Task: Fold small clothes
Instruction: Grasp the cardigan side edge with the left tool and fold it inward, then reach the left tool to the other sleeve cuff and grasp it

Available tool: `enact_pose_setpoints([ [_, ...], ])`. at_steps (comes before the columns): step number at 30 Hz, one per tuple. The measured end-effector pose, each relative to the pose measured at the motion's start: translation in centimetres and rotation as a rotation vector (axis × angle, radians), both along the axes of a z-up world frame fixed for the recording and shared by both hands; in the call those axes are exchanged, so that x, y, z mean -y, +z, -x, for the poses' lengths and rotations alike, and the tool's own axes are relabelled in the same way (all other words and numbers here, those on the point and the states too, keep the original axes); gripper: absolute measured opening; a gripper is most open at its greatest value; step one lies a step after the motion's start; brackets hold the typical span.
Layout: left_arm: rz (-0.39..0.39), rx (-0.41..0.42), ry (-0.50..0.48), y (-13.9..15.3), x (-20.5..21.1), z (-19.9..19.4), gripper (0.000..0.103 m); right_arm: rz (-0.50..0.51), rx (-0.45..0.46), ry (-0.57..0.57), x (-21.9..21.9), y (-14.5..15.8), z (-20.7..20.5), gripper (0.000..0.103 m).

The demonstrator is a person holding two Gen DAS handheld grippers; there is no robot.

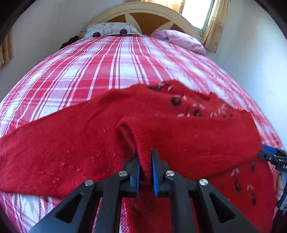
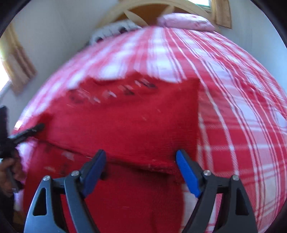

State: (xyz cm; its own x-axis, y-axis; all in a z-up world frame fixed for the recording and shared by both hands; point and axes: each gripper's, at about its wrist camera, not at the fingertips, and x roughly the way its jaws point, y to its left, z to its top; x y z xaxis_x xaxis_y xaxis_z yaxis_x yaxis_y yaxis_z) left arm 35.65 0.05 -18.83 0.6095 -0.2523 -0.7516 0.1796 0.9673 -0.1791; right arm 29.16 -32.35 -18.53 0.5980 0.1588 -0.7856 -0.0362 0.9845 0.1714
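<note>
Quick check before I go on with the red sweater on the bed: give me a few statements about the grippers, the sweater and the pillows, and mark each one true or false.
1. The left gripper is shut on a bunched fold of the red sweater. True.
2. The right gripper is clamped on the sweater. False: its jaws stand wide open above a folded edge, pads off the knit.
3. The sweater lies on a plain blue sheet. False: the bedspread is red and white plaid.
4. A pink pillow lies at the headboard end of the bed. True.
5. The sweater is plain, without any pattern. False: dark and pale motifs run across it.
</note>
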Motion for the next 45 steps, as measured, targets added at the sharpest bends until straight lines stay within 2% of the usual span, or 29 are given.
enact_pose_setpoints([
  [1,0.0,0.005,0.003,0.0,-0.1,0.1,0.013,0.037,-0.005,-0.017,0.2,-0.3,0.1,0.083],
  [5,-0.001,0.02,0.003,0.7,-0.9,1.1,0.014,0.018,-0.023,-0.035,1.3,0.1,0.6,0.083],
  [8,-0.046,0.079,0.011,1.5,-1.1,2.4,0.017,0.017,0.055,-0.048,1.1,2.2,1.5,0.083],
  [11,-0.129,0.076,0.011,1.0,-0.4,2.3,0.017,0.003,0.096,0.026,-1.2,3.5,1.2,0.083],
  [14,-0.135,0.049,0.014,0.2,-0.5,2.1,0.017,-0.004,0.038,0.08,-3.1,1.9,-0.1,0.083],
  [15,-0.142,0.052,0.016,0.0,-0.6,2.2,0.02,0.005,0.009,0.078,-3.3,1.1,-0.8,0.083],
  [16,-0.14,0.056,0.022,0.1,-0.8,2.4,0.029,0.034,-0.027,0.072,-3.4,-0.1,-1.4,0.083],
  [18,-0.124,0.075,0.029,0.6,-1.6,3.1,0.036,0.098,-0.009,0.082,-3.8,-0.9,-1.3,0.083],
  [20,-0.109,0.124,0.019,1.6,-2.5,4.2,0.037,0.148,-0.012,0.085,-4.7,-0.5,-0.8,0.082],
  [21,-0.115,0.147,0.025,2.0,-2.9,4.8,0.044,0.163,-0.012,0.082,-4.9,-0.2,-0.6,0.082],
  [22,-0.122,0.161,0.031,2.3,-3.3,5.2,0.058,0.177,-0.002,0.076,-5.4,0.2,-0.3,0.082],
  [24,-0.124,0.2,0.059,2.9,-4.7,6.3,0.07,0.163,0.032,0.09,-6.5,1.3,-0.3,0.083],
  [28,-0.135,0.191,0.138,3.0,-8.0,7.4,0.07,0.083,0.093,0.18,-10.8,3.7,-1.0,0.083],
  [30,-0.135,0.187,0.192,3.2,-9.9,7.8,0.07,0.06,0.104,0.261,-14.1,4.3,-2.2,0.078],
  [32,-0.134,0.186,0.238,3.4,-11.5,8.2,0.07,0.066,0.106,0.293,-17.0,4.5,-3.0,0.069],
  [35,-0.134,0.179,0.3,3.3,-14.3,8.8,0.07,0.058,0.1,0.341,-21.3,4.5,-5.0,0.067],
  [39,-0.15,0.156,0.379,2.7,-18.1,9.5,0.07,0.1,0.094,0.346,-24.8,3.1,-6.3,0.067],
  [42,-0.144,0.136,0.437,2.3,-21.1,10.3,0.07,0.182,0.013,0.35,-26.5,-0.2,-7.9,0.069],
  [45,-0.144,0.125,0.489,2.1,-23.8,11.1,0.07,0.166,0.04,0.344,-26.1,-0.4,-7.6,0.069],
])
